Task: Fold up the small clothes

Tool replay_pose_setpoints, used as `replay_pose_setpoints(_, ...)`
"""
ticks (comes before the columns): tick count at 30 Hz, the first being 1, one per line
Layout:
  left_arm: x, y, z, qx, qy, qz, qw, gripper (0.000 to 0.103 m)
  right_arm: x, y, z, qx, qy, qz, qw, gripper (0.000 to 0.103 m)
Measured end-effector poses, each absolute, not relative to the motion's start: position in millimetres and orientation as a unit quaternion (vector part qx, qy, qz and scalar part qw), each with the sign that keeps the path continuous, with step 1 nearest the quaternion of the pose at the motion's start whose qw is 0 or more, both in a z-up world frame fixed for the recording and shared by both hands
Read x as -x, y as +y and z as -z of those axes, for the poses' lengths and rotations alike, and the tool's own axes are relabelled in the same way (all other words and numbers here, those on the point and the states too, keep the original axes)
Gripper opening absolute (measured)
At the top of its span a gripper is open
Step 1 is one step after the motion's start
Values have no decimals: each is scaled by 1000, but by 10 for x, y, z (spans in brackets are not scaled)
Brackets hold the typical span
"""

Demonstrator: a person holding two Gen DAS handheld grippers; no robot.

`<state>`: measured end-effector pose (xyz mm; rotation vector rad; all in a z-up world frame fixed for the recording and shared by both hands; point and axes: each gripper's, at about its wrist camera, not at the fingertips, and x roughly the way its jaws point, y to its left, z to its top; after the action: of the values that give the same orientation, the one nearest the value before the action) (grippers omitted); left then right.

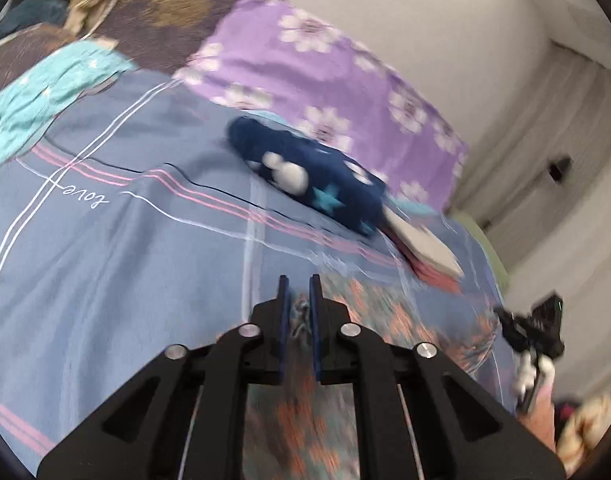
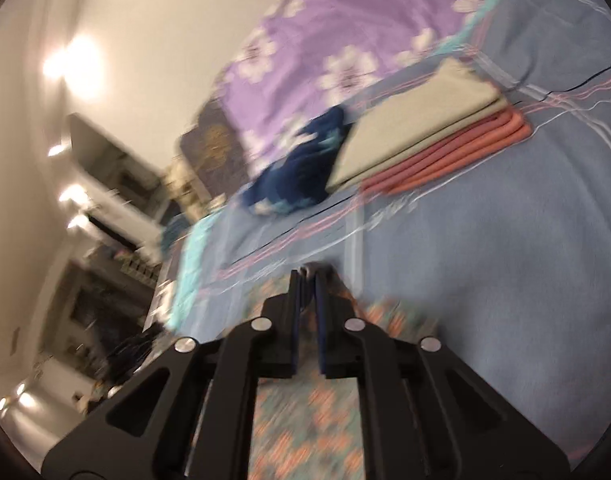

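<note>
while both tools pinch the floral garment, blue striped bedsheet below, purple flowered quilt, white wall

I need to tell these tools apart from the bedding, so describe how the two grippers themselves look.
The left gripper and the right gripper look alike: matte black angular linkage arms with triangular cut-outs, round silver pivot pins, and two flat dark blue finger pads. Thin pale lines, perhaps cables, run along the left one's arms. No sleeve shows.

A blue striped bedsheet fills the view; at two o'clock lies a purple flowered quilt, with a white wall beyond.
</note>
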<state>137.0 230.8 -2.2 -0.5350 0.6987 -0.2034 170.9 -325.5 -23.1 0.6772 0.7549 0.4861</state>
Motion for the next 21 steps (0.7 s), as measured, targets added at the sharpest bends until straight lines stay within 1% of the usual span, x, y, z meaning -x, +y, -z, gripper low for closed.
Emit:
replay_pose_setpoints(1,-1493,2366,97,267,348,84,895,14,-1807,-3254,286,-323,367,-213,846,12)
replay_pose_setpoints(2,-1588,2408,171,276,361,71,888,25,-1895,-3264,368,-320,378,-193,847,13)
replay_pose_setpoints(3,-1663,2453,258,284,376,56,880,31,-1943,-3260,427,-317,385,-186,847,13)
replay_pose_setpoints(4,-1687,2483,311,285,383,51,877,33,-1953,-3266,473,-315,389,-189,845,13)
replay_pose_setpoints(5,-1683,2477,363,279,385,58,878,39,-1978,-3264,538,-309,396,-198,842,17)
replay_pose_setpoints(6,-1663,2471,395,269,387,64,879,48,-1986,-3266,590,-300,402,-202,841,24)
replay_pose_setpoints(8,-1675,2401,497,236,408,68,879,56,-2015,-3259,666,-281,413,-202,842,31)
replay_pose_setpoints(10,-1730,2370,607,221,430,69,873,58,-2092,-3256,746,-274,427,-203,838,34)
replay_pose_setpoints(12,-1805,2345,732,225,452,80,859,58,-2187,-3228,822,-274,445,-210,826,49)
replay_pose_setpoints(14,-1879,2306,826,235,468,94,847,58,-2244,-3164,868,-264,459,-218,820,50)
replay_pose_setpoints(15,-1919,2269,865,236,474,101,842,52,-2275,-3130,892,-260,464,-220,818,50)
replay_pose_setpoints(16,-1948,2226,871,233,476,109,841,39,-2294,-3088,917,-258,467,-226,815,45)
replay_pose_setpoints(17,-1975,2177,861,232,478,121,838,7,-2297,-3055,910,-257,465,-231,815,16)
replay_pose_setpoints(18,-1978,2158,835,236,475,128,838,5,-2272,-3035,866,-254,458,-232,820,5)
replay_pose_setpoints(19,-1951,2142,770,232,463,129,846,4,-2236,-3036,812,-251,447,-231,827,5)
replay_pose_setpoints(21,-1832,2125,509,221,421,140,869,4,-2067,-3056,535,-251,394,-254,847,4)
